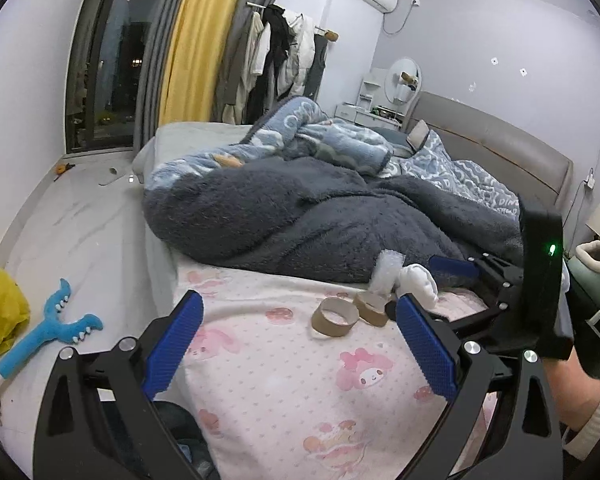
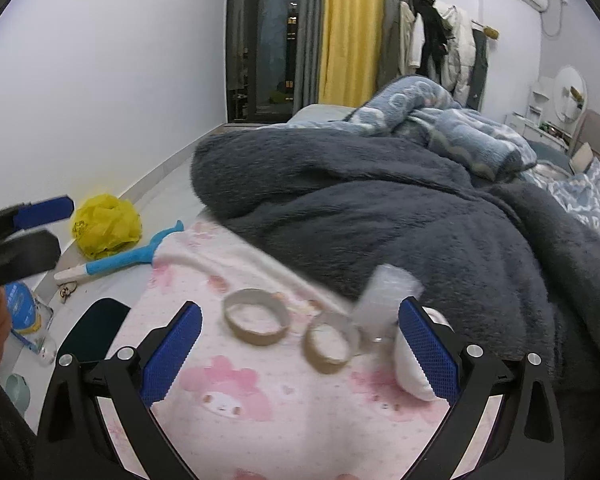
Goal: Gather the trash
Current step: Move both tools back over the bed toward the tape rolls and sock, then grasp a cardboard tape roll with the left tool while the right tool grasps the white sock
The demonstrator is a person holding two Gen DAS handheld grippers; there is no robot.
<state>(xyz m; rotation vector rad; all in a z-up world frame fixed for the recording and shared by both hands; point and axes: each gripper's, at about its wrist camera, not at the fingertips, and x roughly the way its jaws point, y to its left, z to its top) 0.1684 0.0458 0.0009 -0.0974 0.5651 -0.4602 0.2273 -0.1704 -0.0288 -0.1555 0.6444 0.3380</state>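
Two cardboard tape rings lie on the pink bed sheet: a larger ring and a smaller ring. Beside them are a clear bubble-wrap piece and a crumpled white wad. My left gripper is open and empty, short of the rings. My right gripper is open, with both rings between its fingers and the white wad against its right finger. It also shows in the left wrist view.
A dark grey fleece blanket and a blue patterned blanket fill the bed behind. On the floor lie a yellow plastic bag, a blue toy and a plastic bottle.
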